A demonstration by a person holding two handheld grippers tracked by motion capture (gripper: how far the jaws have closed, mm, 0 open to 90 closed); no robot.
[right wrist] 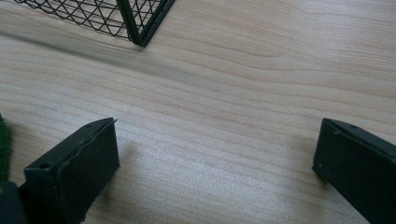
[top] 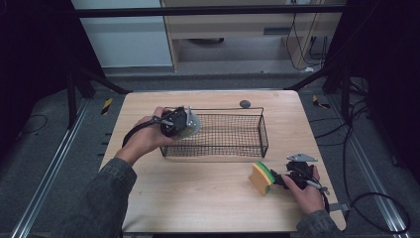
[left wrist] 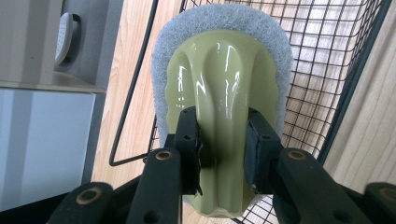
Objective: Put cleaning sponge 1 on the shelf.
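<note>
A black wire basket (top: 233, 134) stands on the wooden table (top: 198, 198). My left gripper (top: 179, 122) hangs over the basket's left end, shut on a scrubber (top: 193, 125). In the left gripper view the jaws clamp the scrubber's glossy pale-green handle (left wrist: 224, 84), its grey pad (left wrist: 219, 18) facing the basket mesh (left wrist: 327, 56). A yellow sponge with a green layer (top: 261, 177) stands on edge at the front right. My right gripper (top: 283, 176) sits low just right of it, open. Bare wood lies between its fingers (right wrist: 79, 172), and a green sponge edge (right wrist: 3, 149) shows at far left.
A small dark round object (top: 244, 103) lies at the table's far edge behind the basket. The basket's corner (right wrist: 137, 23) is ahead of my right gripper. Cables trail on the floor to the right of the table.
</note>
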